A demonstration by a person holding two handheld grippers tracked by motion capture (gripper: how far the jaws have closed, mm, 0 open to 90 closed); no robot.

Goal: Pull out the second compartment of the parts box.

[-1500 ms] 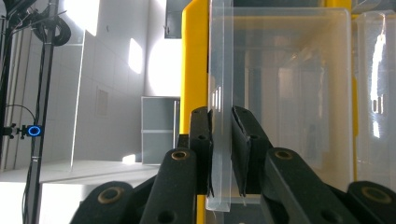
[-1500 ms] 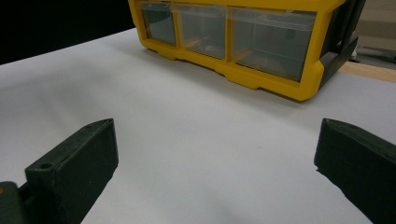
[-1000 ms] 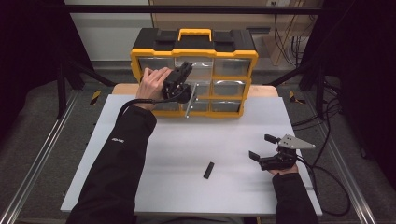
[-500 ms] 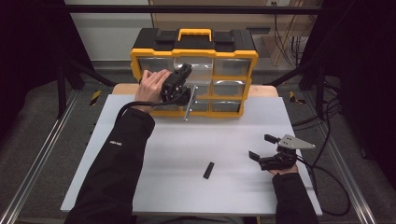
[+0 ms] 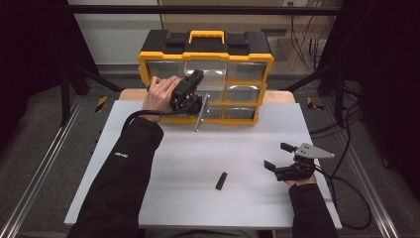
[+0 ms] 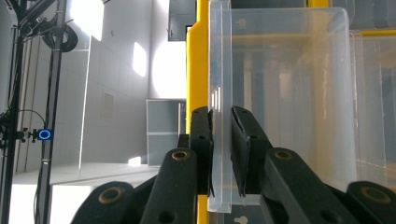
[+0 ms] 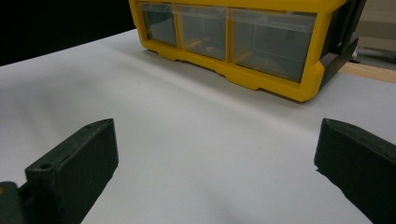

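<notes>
On the white table (image 5: 163, 163), a yellow organizer (image 5: 205, 74) stands at the back. The left gripper (image 6: 223, 140) pinches its clear drawer front (image 6: 219, 70). Well in front, the right gripper (image 5: 277, 156) rests, jaws spread.

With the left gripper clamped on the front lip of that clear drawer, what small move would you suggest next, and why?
Probably a short, straight pull toward the person. The left gripper pinches the clear drawer front, which looks partly out of the yellow organizer; the right gripper rests open on the white table.
</notes>
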